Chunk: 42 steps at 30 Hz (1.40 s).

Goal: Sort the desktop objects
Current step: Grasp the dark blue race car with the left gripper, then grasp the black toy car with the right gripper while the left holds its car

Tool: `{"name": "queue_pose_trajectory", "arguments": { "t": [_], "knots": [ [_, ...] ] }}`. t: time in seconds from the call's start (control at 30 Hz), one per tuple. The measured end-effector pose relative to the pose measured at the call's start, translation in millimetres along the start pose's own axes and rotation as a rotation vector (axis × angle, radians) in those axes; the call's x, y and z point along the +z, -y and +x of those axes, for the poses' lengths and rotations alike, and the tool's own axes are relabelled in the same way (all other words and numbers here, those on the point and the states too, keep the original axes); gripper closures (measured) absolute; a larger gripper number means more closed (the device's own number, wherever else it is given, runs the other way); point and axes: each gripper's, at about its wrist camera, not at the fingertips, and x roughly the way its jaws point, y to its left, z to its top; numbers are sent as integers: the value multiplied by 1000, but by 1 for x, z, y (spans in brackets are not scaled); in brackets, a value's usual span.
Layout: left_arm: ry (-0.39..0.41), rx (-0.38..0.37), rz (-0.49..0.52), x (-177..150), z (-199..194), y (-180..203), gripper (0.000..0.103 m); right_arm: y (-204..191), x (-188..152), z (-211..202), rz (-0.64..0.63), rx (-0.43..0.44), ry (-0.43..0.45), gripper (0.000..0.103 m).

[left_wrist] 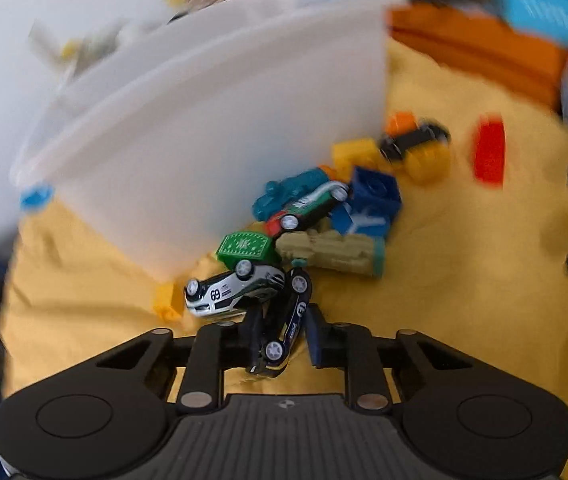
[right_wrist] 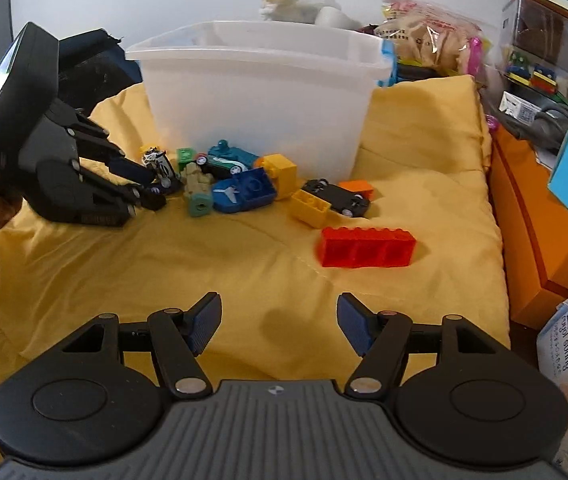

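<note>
In the left wrist view my left gripper (left_wrist: 283, 338) is shut on a dark blue toy car (left_wrist: 295, 308) that stands on end between the pads. Touching it is a white toy car marked 69 (left_wrist: 226, 292). Behind lie a green brick (left_wrist: 246, 246), a tan block (left_wrist: 331, 252), a green-and-white car (left_wrist: 311, 208), a teal car (left_wrist: 291, 192) and a blue brick (left_wrist: 375, 196), all against the white bin (left_wrist: 224, 140). My right gripper (right_wrist: 280, 324) is open over the yellow cloth (right_wrist: 204, 264), nothing between its fingers. Ahead of it lies a red brick (right_wrist: 367, 248). The left gripper (right_wrist: 148, 186) shows at the left of the pile.
A yellow brick (right_wrist: 309, 208) and a black toy car (right_wrist: 335, 198) with an orange piece lie right of the pile. An orange box (right_wrist: 531, 220) borders the cloth on the right, with cartons, books and bags stacked behind. A person's hand holds the left gripper at the far left.
</note>
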Motion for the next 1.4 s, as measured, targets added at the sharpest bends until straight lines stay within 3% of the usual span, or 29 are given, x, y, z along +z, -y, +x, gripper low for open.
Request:
{"name": "queue_pose_trajectory", "arguments": {
  "t": [0.07, 0.13, 0.3, 0.33, 0.4, 0.43, 0.6, 0.77, 0.93, 1.1, 1.2, 1.23, 1.27, 1.4],
  "knots": [
    [-10, -111, -152, -4, -6, -17, 80, 3, 1, -1, -6, -4, 14, 37],
    [-38, -173, -260, -15, -13, -20, 81, 6, 4, -3, -6, -11, 42, 36],
    [-84, -333, -364, -40, -38, 13, 83, 13, 23, 8, -64, -8, 102, 38],
    [-92, -356, -374, -42, -42, 19, 83, 14, 30, 15, -99, -5, 101, 41],
    [-113, -408, -419, -45, -44, 24, 83, 14, 45, 31, -207, -17, 88, 64],
    [-118, -418, -435, -49, -44, 27, 83, 14, 50, 39, -262, -45, 76, 67],
    [-112, -366, -454, -52, -48, 25, 79, 31, 67, 64, -347, -87, 43, 68],
    [-105, -301, -431, -52, -54, 21, 61, 30, 68, 92, -432, -48, -7, 69],
    [-85, -250, -400, -54, -58, 22, 59, 19, 66, 101, -514, 31, -57, 68],
    [-80, -244, -380, -56, -62, 28, 58, 18, 73, 116, -523, 1, -57, 61],
    [-70, -239, -353, -58, -65, 35, 54, 21, 77, 120, -483, 18, -63, 67],
    [-69, -241, -348, -58, -65, 36, 52, 21, 77, 118, -480, 22, -65, 78],
    [-69, -240, -346, -59, -65, 37, 52, 20, 77, 116, -470, 34, -73, 81],
    [-68, -239, -344, -61, -63, 38, 52, 25, 81, 105, -360, 74, -97, 83]
  ]
}}
